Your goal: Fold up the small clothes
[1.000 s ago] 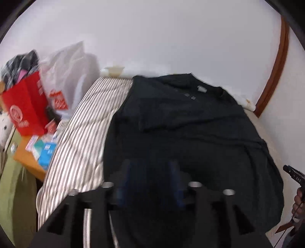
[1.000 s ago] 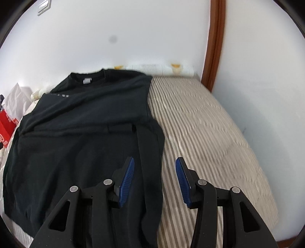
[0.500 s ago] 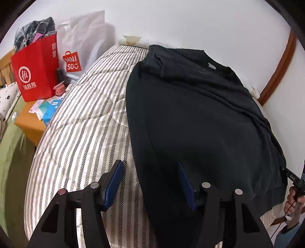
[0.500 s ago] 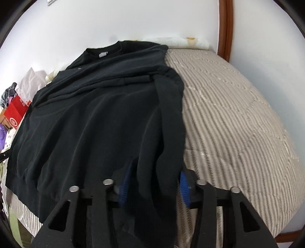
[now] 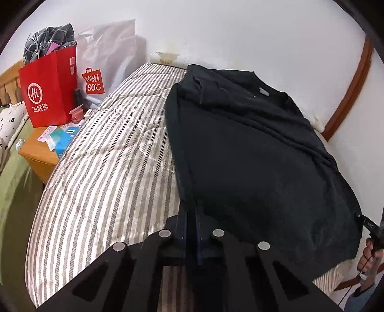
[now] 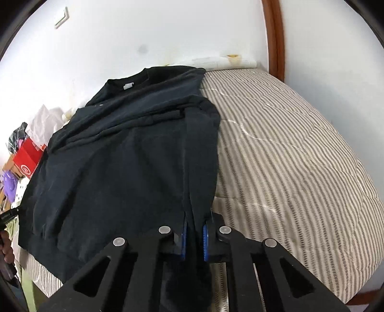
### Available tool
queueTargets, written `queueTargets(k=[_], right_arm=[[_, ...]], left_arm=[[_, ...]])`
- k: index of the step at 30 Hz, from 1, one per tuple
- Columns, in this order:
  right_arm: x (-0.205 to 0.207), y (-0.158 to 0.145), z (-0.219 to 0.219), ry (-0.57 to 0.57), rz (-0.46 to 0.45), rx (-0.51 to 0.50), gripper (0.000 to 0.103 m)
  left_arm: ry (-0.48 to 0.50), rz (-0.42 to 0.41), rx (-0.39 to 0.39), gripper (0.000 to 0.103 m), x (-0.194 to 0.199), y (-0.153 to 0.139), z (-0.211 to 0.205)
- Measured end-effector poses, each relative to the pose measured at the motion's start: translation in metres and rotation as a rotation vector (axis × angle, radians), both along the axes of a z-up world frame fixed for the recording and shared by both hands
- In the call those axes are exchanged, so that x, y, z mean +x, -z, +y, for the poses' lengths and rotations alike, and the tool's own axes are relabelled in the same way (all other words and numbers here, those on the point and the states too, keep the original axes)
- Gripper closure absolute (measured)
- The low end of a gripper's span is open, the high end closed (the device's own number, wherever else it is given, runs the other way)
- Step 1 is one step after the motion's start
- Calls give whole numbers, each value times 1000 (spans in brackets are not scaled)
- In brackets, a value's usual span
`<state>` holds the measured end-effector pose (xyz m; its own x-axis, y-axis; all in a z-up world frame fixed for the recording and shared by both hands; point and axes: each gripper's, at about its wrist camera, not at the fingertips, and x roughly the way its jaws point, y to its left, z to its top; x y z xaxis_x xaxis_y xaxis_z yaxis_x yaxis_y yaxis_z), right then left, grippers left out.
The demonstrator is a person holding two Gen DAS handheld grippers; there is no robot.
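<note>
Two grips: both hand-held grippers are clenched on the hem end of one garment.
Garment: black long-sleeved knit sweatshirt (image 5: 259, 153), soft and matte, lying flat on the bed with its sleeves folded in across the chest and its collar at the far end from both grippers.
Left gripper (image 5: 190, 230): black plastic fingers with blue pads, pinched onto the sweatshirt's near left edge; a ridge of dark cloth stands between the pads.
Right gripper (image 6: 194, 236): same build, blue pads (image 6: 183, 242) clearer here, clamped on a fold at the near right edge of the sweatshirt.
Bed cover: quilted fabric with grey and cream stripes (image 6: 288, 148), slightly glossy, stretching away to the right of the right gripper and to the left of the left one.
Left view only: red paper shopping bag (image 5: 48, 93) stuffed with checked dark cloth, white plastic bag with a red logo (image 5: 105, 62), and small packets on a low orange wooden cabinet (image 5: 38, 153), all far left of the gripper; a hand (image 5: 370, 255) gripping the other tool's handle at the right rim.
Right view only: white wall switch plate (image 6: 62, 20) up left, a dark smudge on the white wall, and a brown wooden door frame (image 6: 273, 36) beyond the bed's far right corner.
Neck label: small pale tab (image 6: 128, 85) inside the collar, seen in both views.
</note>
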<state>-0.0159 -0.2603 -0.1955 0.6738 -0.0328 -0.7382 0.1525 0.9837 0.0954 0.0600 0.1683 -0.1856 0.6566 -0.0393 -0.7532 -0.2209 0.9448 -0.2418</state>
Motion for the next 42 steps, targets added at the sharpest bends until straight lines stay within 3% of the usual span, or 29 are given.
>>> queueTargets(k=[9, 15, 17, 31, 36, 42], right_arm=[[-5, 1, -3, -20, 35, -25, 94], [-5, 5, -2, -9, 50, -8, 84], [-6, 9, -3, -5, 57, 0, 79], [13, 15, 0, 32, 32, -48, 75], [11, 17, 10, 17, 15, -128, 75], [6, 16, 6, 18, 33, -92, 75]], left_arm=[[31, 18, -53, 97, -23, 3, 6], [36, 16, -109, 95, -21, 9, 11], [42, 27, -112, 89, -16, 12, 9], [32, -42, -4, 87, -10, 12, -8], [43, -31, -93, 87, -12, 11, 3], [72, -9, -122, 87, -14, 11, 4]])
